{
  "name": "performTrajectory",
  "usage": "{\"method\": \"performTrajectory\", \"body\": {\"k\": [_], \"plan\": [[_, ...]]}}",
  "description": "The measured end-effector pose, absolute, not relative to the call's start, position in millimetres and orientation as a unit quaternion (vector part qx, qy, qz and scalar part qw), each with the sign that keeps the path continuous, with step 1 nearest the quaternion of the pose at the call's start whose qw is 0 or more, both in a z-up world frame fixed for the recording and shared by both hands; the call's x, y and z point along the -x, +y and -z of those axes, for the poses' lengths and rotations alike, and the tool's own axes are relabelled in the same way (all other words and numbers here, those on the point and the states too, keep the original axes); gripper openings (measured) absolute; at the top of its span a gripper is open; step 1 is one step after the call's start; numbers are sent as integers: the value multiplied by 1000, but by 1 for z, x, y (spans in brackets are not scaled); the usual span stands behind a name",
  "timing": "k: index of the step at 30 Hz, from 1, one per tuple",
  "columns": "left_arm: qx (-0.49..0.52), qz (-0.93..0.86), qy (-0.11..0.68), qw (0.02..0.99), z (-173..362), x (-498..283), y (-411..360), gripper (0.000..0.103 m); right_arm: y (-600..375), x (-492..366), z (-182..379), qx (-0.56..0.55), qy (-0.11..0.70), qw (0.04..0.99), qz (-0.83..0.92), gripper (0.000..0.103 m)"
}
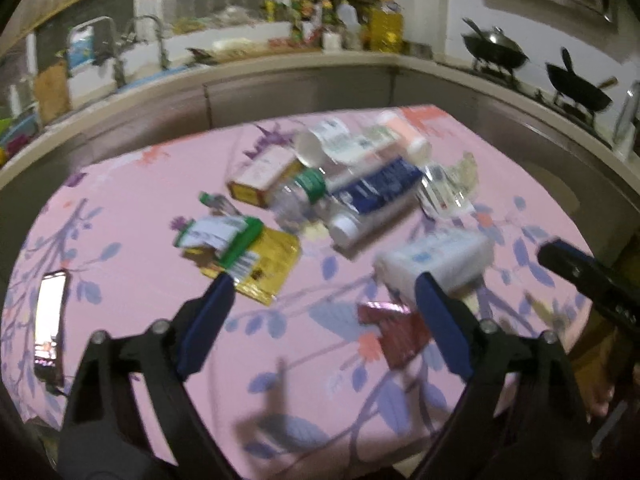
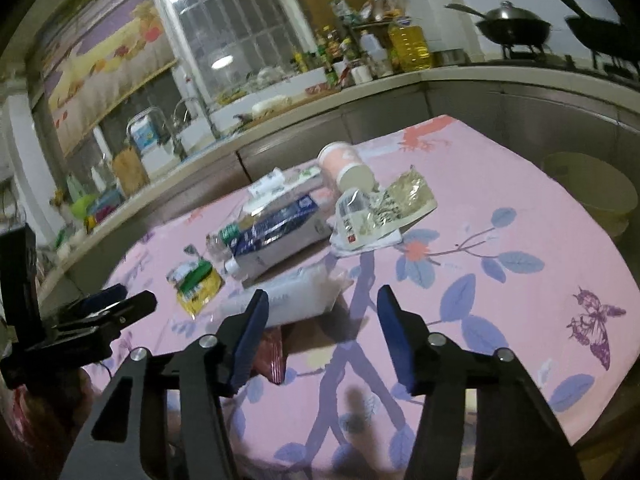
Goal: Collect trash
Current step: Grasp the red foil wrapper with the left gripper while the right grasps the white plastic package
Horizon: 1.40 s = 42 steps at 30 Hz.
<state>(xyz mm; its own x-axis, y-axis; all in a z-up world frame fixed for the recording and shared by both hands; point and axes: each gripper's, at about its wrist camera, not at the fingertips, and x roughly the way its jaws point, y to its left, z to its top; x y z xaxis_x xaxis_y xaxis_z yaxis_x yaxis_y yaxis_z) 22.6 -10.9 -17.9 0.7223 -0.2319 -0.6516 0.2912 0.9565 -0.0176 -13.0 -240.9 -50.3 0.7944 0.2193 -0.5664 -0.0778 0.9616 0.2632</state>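
— While both tongs, left [image 1: 320, 312] and right [image 2: 318, 328], gape empty above the pink floral tabletop [image 2: 500, 208], where's our trash?

— Nearest: white plastic bottle [image 1: 436, 258], dark-red foil wrapper [image 1: 394, 332]. We risk nudging the bottle rolling.

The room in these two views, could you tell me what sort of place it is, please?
Most likely a home kitchen: a counter with sink taps, woks on a stove, and a large bottle of cooking oil among condiments. Trash lies on a pink floral tablecloth.
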Motion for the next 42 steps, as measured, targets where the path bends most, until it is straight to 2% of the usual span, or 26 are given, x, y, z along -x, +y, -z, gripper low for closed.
{"method": "performTrajectory", "body": {"k": [5, 7, 9, 14, 15, 17, 18, 19, 20, 21, 22, 23, 28, 36, 38, 42], "plan": [[-69, 214, 376, 899, 45, -23, -21, 86, -213, 8, 62, 41, 340, 934, -102, 54], [-71, 235, 387, 889, 56, -27, -26, 86, -211, 2, 69, 71, 359, 924, -111, 54], [-66, 253, 397, 880, 65, -33, -31, 86, -213, -7, 73, 59, 381, 913, -133, 54], [-47, 283, 414, 864, 79, -47, -41, 86, -229, -25, 72, -60, 400, 899, -169, 55], [-46, 286, 416, 862, 82, -48, -42, 83, -231, -28, 72, -86, 400, 896, -173, 55], [-44, 296, 432, 851, 91, -52, -46, 60, -238, -35, 76, -139, 402, 887, -179, 61], [-45, 295, 428, 853, 92, -53, -47, 57, -240, -37, 78, -158, 402, 885, -175, 63], [-45, 297, 422, 855, 91, -51, -47, 42, -242, -40, 79, -170, 402, 884, -168, 65], [-43, 308, 427, 849, 91, -51, -47, 31, -244, -43, 80, -179, 403, 883, -161, 65], [-36, 317, 432, 844, 91, -52, -46, 28, -246, -45, 81, -188, 403, 882, -156, 65], [-31, 316, 431, 844, 90, -52, -44, 20, -249, -46, 83, -201, 402, 880, -153, 65], [-28, 316, 428, 846, 90, -51, -42, 16, -252, -48, 83, -211, 402, 878, -153, 65], [-9, 316, 426, 847, 89, -50, -28, 11, -260, -61, 93, -264, 417, 855, -161, 65], [7, 292, 421, 859, 82, -50, -7, 10, -255, -75, 113, -332, 443, 814, -173, 64], [7, 290, 417, 862, 77, -49, -4, 10, -250, -76, 114, -323, 453, 812, -177, 45], [1, 282, 415, 865, 70, -50, -6, 10, -253, -71, 117, -334, 452, 807, -179, 35]]}}
